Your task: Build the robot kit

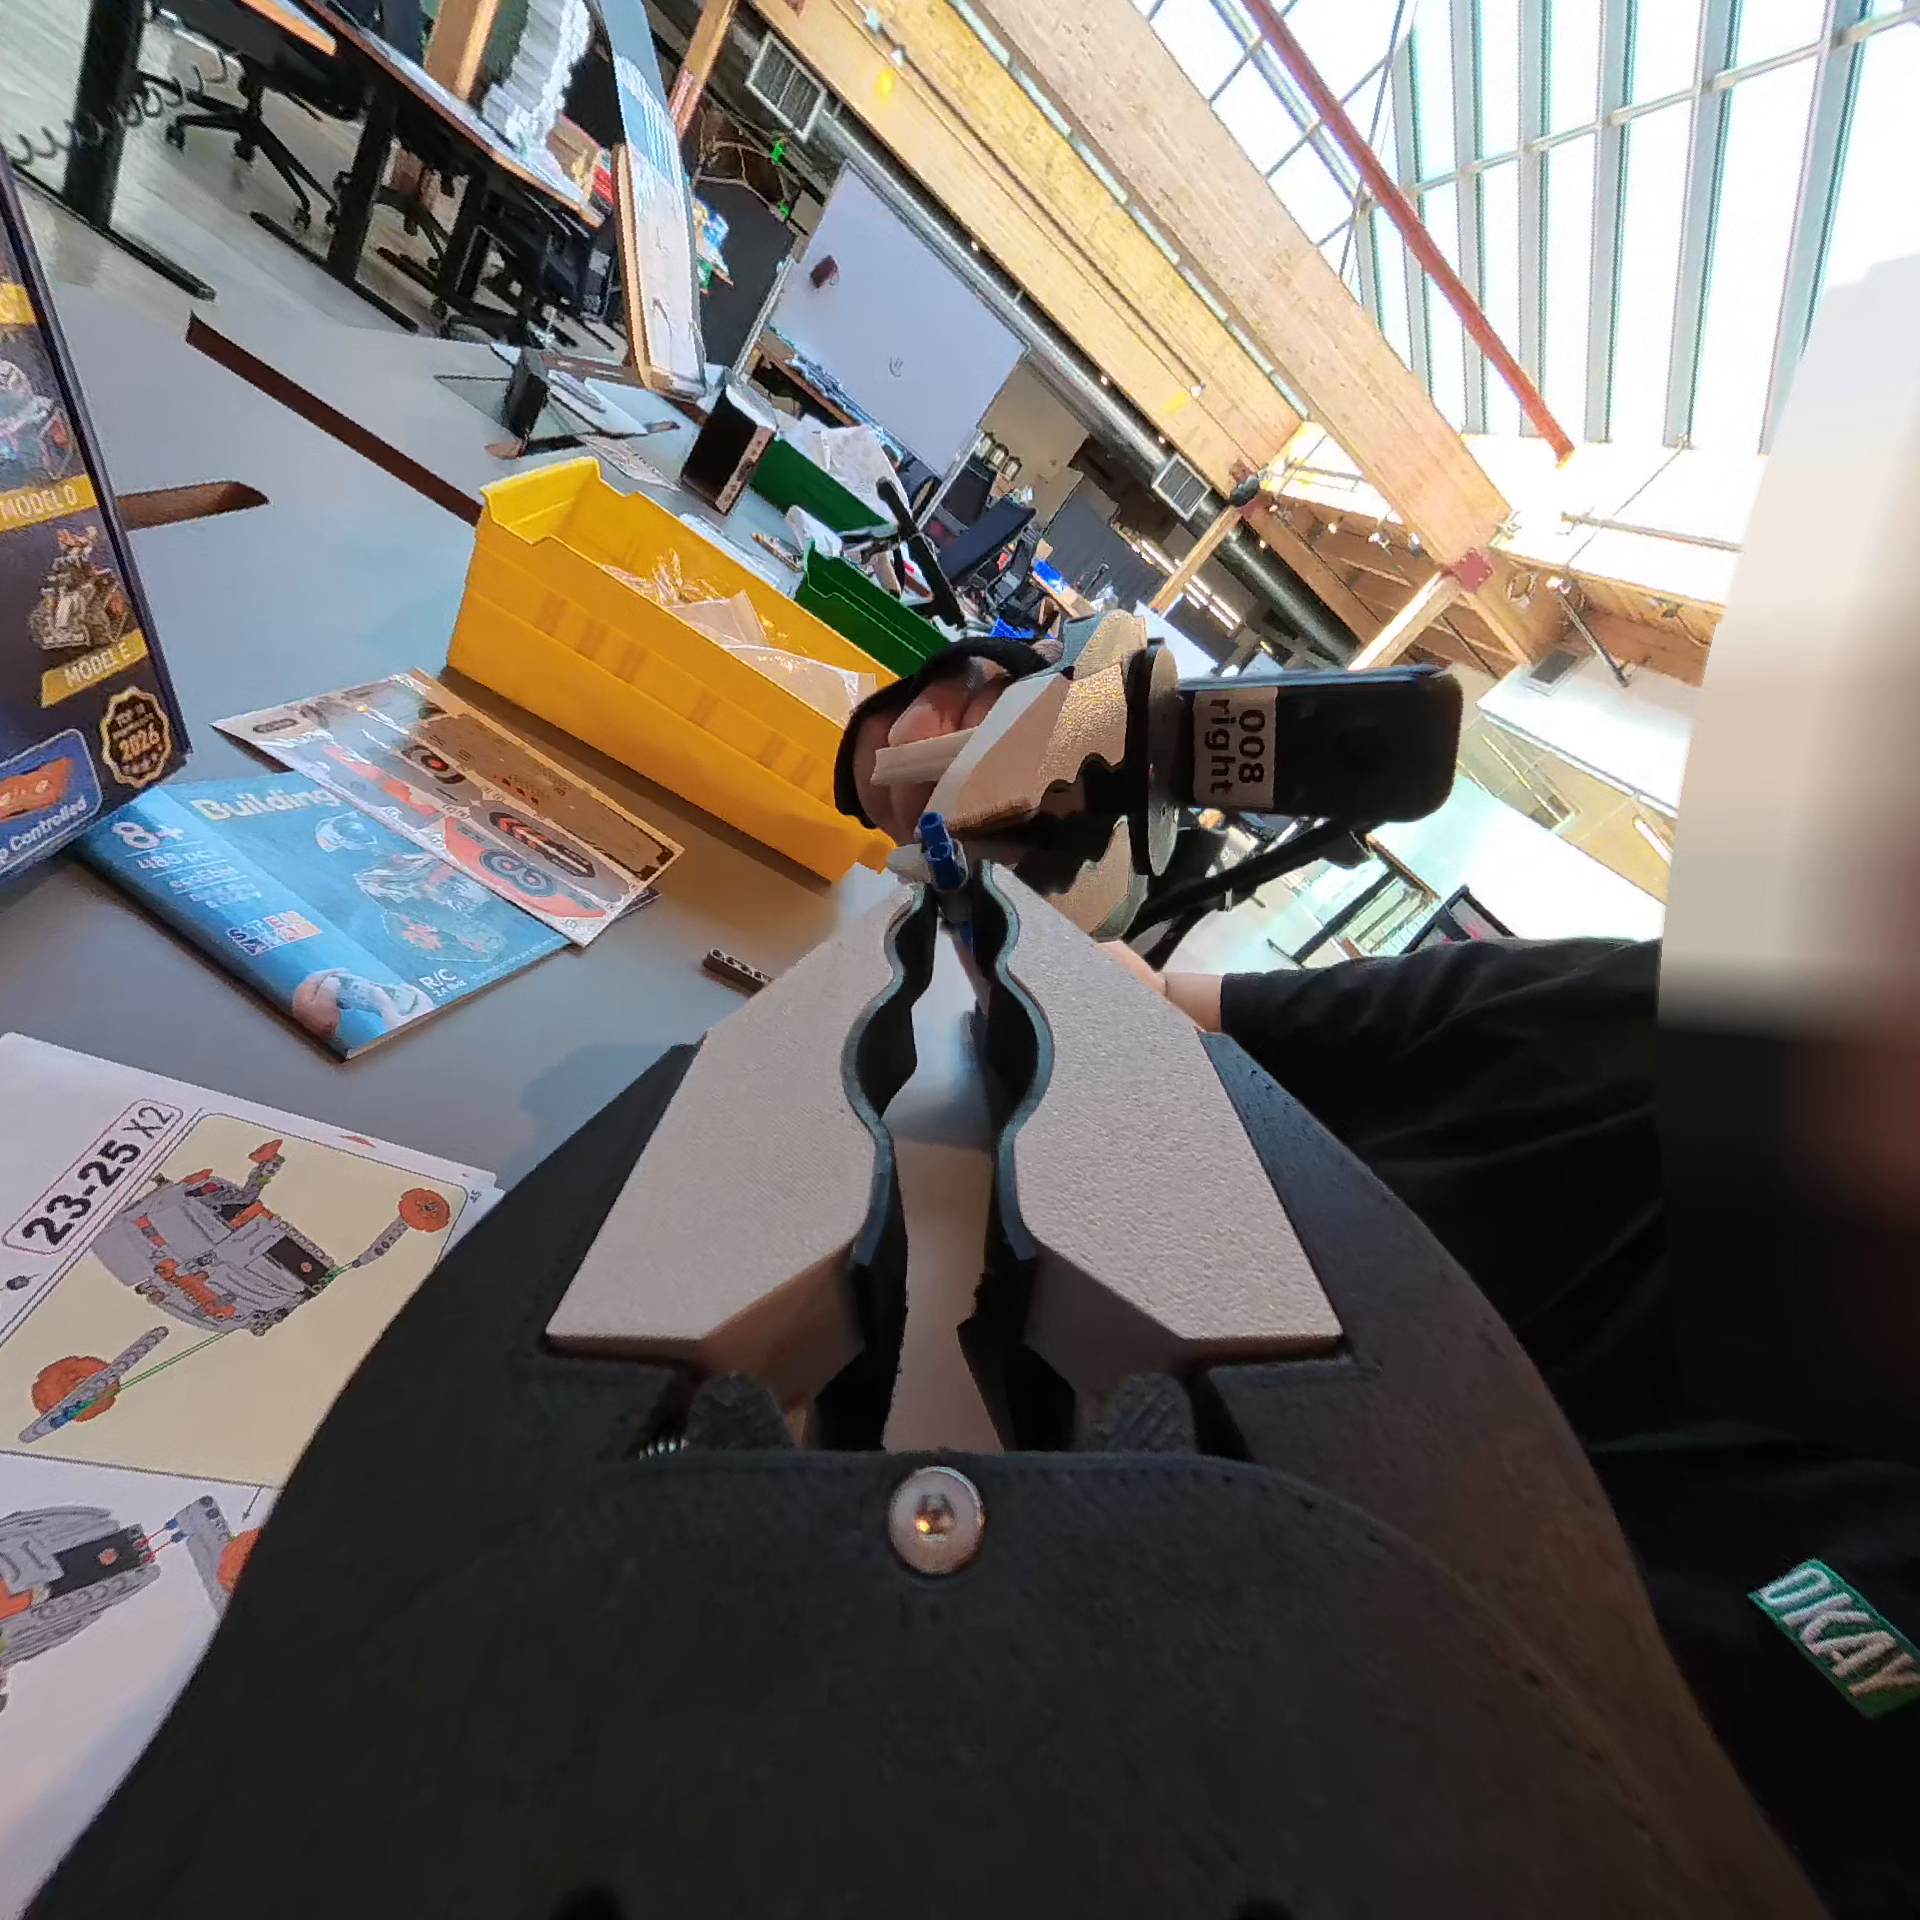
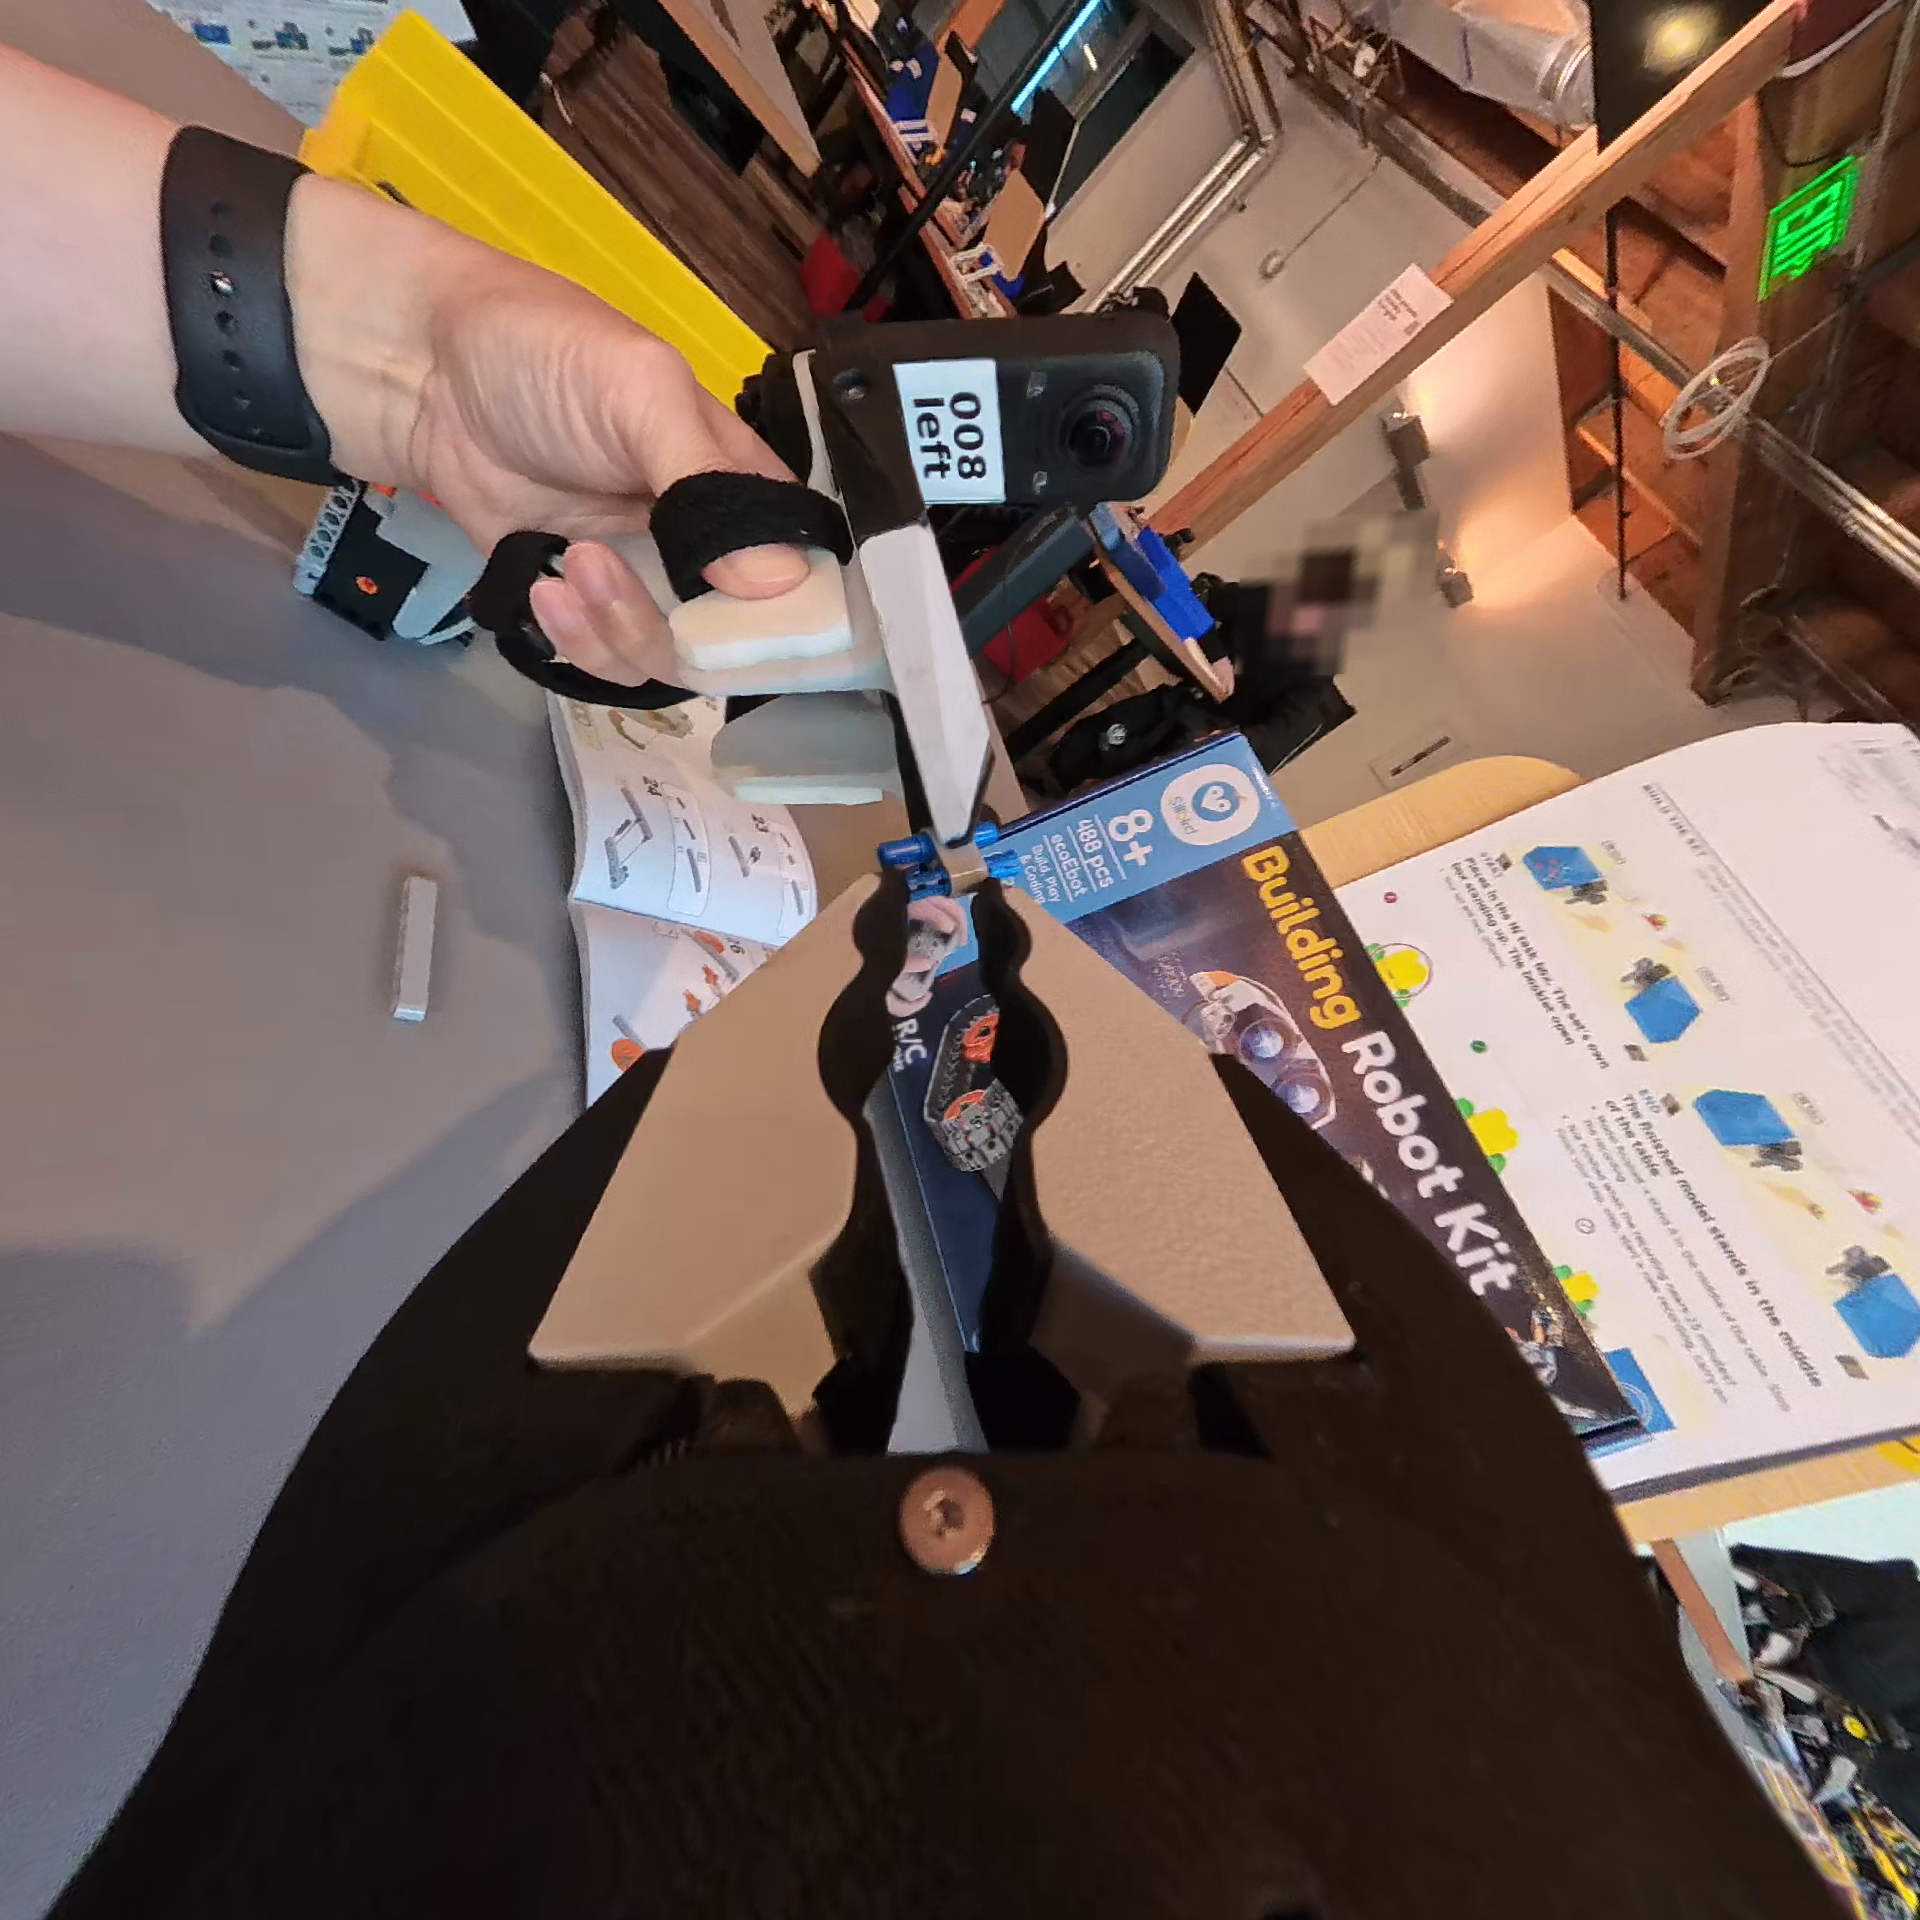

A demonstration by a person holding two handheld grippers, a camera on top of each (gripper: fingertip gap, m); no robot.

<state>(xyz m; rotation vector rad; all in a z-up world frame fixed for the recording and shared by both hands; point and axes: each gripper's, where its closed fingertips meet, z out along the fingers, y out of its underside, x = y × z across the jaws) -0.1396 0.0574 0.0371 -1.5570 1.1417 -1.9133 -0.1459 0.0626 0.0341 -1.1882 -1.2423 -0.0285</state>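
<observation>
My left gripper (image 1: pixel 951 902) and my right gripper (image 2: pixel 940 885) meet tip to tip above the grey table (image 2: pixel 208 1039). Between the tips sits a small blue pin piece (image 1: pixel 938 854), which also shows in the right wrist view (image 2: pixel 906 854). Both grippers are closed on it, the right one from the opposite side. The right gripper (image 1: pixel 940 836) shows in the left wrist view, held by a hand. The left gripper (image 2: pixel 961 844) shows edge-on in the right wrist view, held by a hand with a black wristband (image 2: pixel 234 301).
A yellow bin (image 1: pixel 623 665) with plastic bags stands behind, with green bins (image 1: pixel 862 613) beyond. A kit box (image 2: pixel 1299 1039), booklet (image 1: pixel 312 914), sticker sheet (image 1: pixel 468 800) and instruction pages (image 1: pixel 208 1247) lie around. A grey beam (image 2: pixel 414 945), dark beam (image 1: pixel 736 971) and part-built model (image 2: pixel 384 566) sit on the table. Less than 4 cm separates the two grippers' tips. From either gripper's tips it is about 20 centimetres to the grey beam (image 2: pixel 414 945).
</observation>
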